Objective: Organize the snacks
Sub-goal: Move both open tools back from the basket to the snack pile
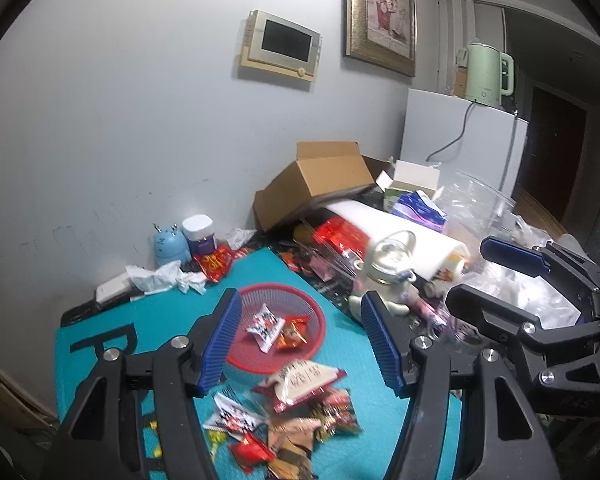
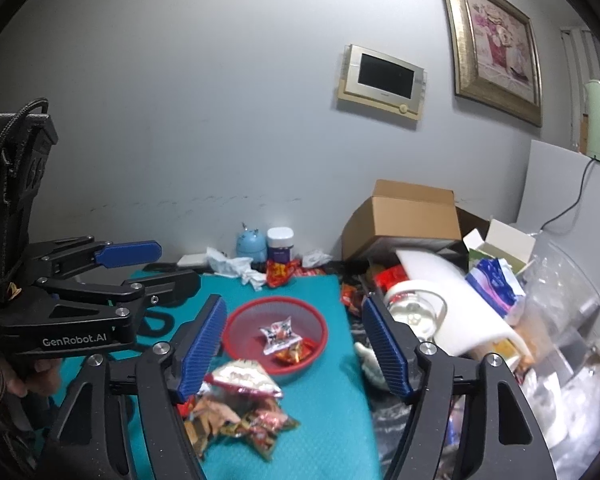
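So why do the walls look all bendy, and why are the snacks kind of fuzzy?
Both wrist views use fisheye lenses, so the picture frame bows and the corners go black. In the left wrist view, the snack pile is smeared by motion blur; in the right wrist view, the red basket looks soft too.

1. The bench (image 2: 356,322) stands against a grey wall; a teal mat (image 1: 352,352) covers its near left part, and dark surface shows beside the mat's right edge.
2. On the mat sits a red mesh basket (image 1: 315,312) holding two snack packets; just in front of it lies a loose pile of snack packets (image 1: 300,412).
3. Along the wall behind the mat stand a blue round figurine (image 1: 170,245) and a white-lidded jar (image 1: 199,234), with crumpled tissues (image 1: 162,276) beside them.
4. To the right the bench carries a tilted cardboard box (image 1: 320,184), white foam (image 1: 396,228) and clear plastic bags (image 2: 572,320).
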Demonstrator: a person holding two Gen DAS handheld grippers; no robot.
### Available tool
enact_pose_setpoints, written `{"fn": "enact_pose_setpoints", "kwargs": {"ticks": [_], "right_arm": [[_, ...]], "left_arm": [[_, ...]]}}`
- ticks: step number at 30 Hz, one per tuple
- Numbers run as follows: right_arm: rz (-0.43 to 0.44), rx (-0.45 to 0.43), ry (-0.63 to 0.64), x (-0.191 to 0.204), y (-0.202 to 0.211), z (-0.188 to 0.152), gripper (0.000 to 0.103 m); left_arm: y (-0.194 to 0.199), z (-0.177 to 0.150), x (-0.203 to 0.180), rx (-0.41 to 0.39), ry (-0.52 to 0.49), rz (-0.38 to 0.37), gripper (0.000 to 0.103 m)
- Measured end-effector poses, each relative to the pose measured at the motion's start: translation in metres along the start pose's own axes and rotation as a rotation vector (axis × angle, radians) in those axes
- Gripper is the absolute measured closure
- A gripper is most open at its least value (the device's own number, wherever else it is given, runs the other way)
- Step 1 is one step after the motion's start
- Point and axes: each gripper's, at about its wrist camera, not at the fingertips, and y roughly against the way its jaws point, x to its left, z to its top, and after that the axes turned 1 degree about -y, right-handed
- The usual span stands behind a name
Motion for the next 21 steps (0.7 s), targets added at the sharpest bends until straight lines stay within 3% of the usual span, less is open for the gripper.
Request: {"fn": "enact_pose_setpoints", "kwargs": {"ticks": [9,21], "right_arm": [[0.012,0.028,0.004,0.016,0.018,-0.03,0.029],[0.032,0.09,-0.014,0.026,0.012,-0.08,0.029]], "left_arm": [[0.021,-0.034,-0.008,0.005,-0.008,0.015,0.042],[0.02,-0.09,-0.012,0.065,-0.011,0.014,0.042]]}}
